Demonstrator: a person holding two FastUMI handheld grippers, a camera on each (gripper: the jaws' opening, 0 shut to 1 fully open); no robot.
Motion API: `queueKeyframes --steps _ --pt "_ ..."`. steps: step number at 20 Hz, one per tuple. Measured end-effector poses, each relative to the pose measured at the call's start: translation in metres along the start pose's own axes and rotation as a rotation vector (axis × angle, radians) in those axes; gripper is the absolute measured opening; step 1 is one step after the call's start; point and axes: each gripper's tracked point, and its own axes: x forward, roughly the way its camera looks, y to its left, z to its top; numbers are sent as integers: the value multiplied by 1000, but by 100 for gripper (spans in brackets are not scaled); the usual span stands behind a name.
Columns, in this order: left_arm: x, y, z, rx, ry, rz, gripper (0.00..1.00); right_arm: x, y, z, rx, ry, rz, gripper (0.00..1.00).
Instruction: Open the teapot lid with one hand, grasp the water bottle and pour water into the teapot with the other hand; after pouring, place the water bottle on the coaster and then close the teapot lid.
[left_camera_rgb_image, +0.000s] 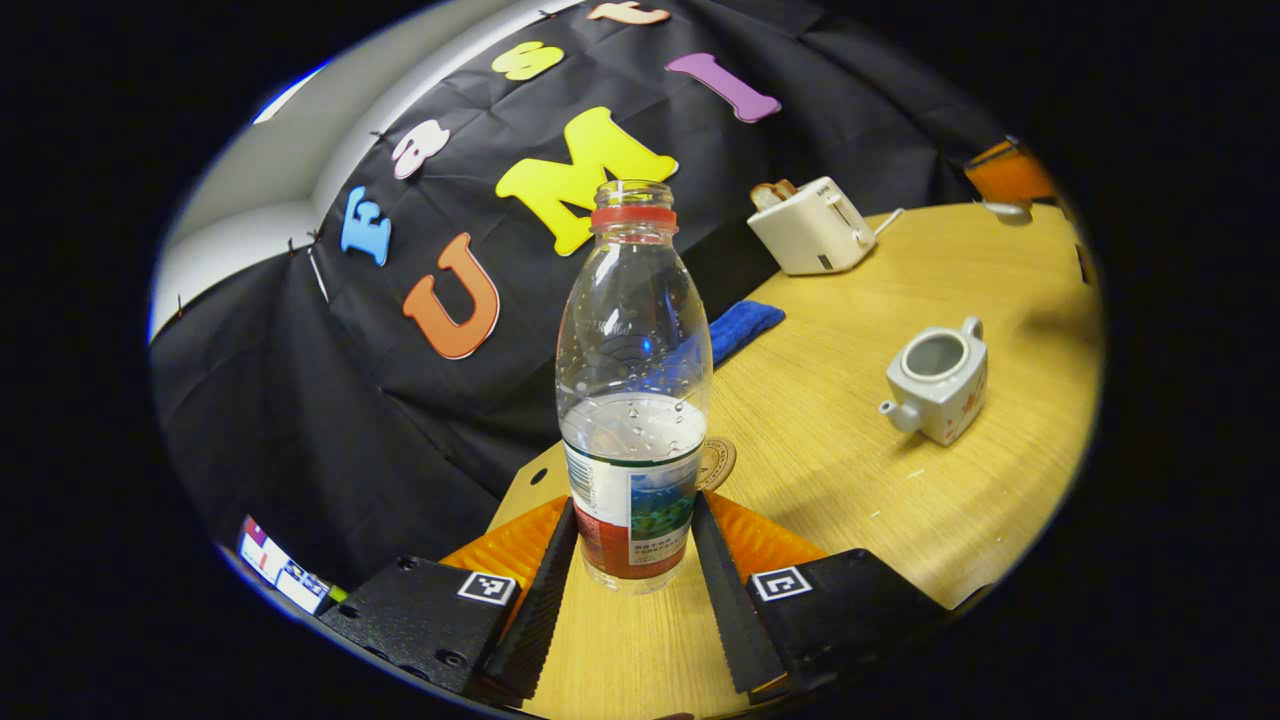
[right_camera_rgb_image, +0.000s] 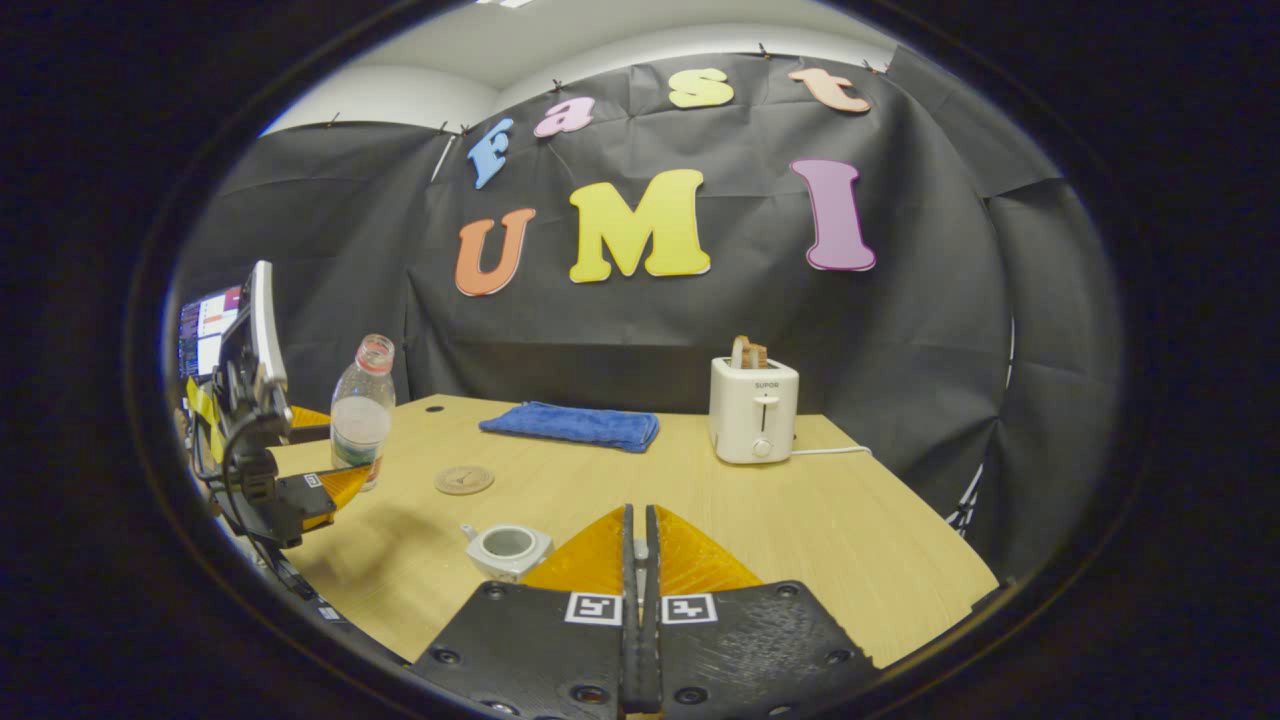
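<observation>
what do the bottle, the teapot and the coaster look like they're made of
Water bottle: clear thin plastic; you see the wall through it, and droplets cling inside above the waterline.
Teapot: likely glazed ceramic; off-white, opaque, thick-rimmed, with a soft sheen.
Coaster: a thin tan disc, possibly wood or cork; too small to say which.

One water bottle (left_camera_rgb_image: 632, 400), one teapot (left_camera_rgb_image: 937, 380), one coaster (right_camera_rgb_image: 464, 479) — one toaster (right_camera_rgb_image: 753, 408), one blue cloth (right_camera_rgb_image: 570, 424).

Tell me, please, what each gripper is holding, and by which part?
The left gripper brackets the water bottle at its labelled lower part; whether the fingers press cannot be told. The right gripper is shut, with nothing seen in it.
</observation>
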Motion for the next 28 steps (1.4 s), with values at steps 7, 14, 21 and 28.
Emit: queueKeyframes --steps 7,14,21,28 --pt "2 8 -7 463 47 48 70 -5 -6 -7 -30 11 3 0" --pt "0 -1 3 715 23 74 70 -10 -17 -14 -5 14 -5 0" --pt "-9 -10 8 855 11 97 70 -12 -22 -18 6 14 -6 0" --pt "-5 -8 17 968 1 94 70 -14 -29 -19 17 8 -11 0"
